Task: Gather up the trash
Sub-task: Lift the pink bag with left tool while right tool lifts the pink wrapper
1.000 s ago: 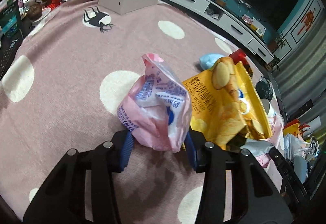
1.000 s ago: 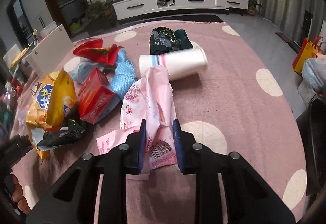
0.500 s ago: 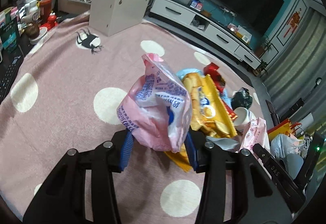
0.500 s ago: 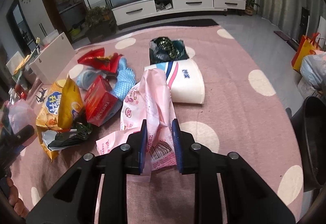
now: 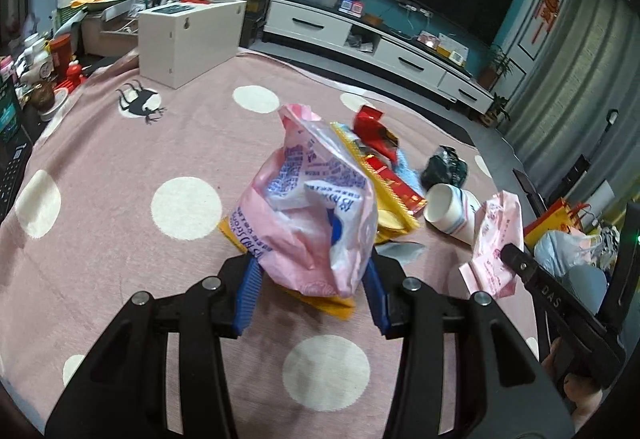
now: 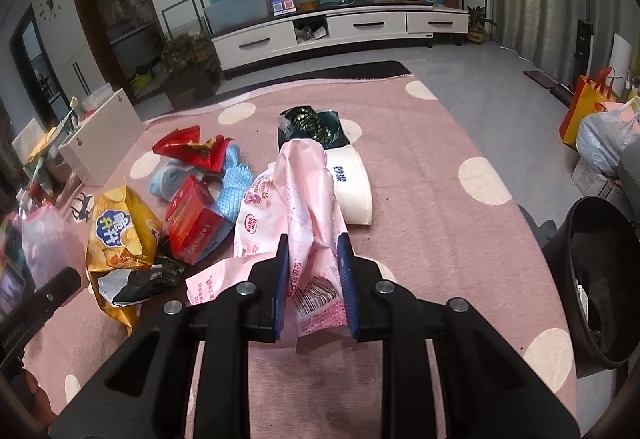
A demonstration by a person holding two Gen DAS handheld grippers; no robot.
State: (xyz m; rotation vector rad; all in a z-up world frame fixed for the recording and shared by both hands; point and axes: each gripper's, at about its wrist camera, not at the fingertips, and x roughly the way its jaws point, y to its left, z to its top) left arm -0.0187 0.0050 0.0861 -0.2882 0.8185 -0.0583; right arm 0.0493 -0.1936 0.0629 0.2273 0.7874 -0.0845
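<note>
Pink plastic is clamped in both tools: the left gripper (image 5: 312, 289) is closed on a crumpled bag (image 5: 316, 215), and the right gripper (image 6: 313, 281) is closed on a long wrapper (image 6: 304, 199), both lifted above the dotted rug (image 6: 420, 207). A dark bin (image 6: 600, 279) is seen at three o'clock in the right view. Both grips are best kept firm, since thin film is judged likely to slip. The wrapper should be carried clear over the bin's rim before release. The chip bag (image 6: 120, 235), red box (image 6: 194, 225) and cup (image 6: 352, 187) are left for later.
</note>
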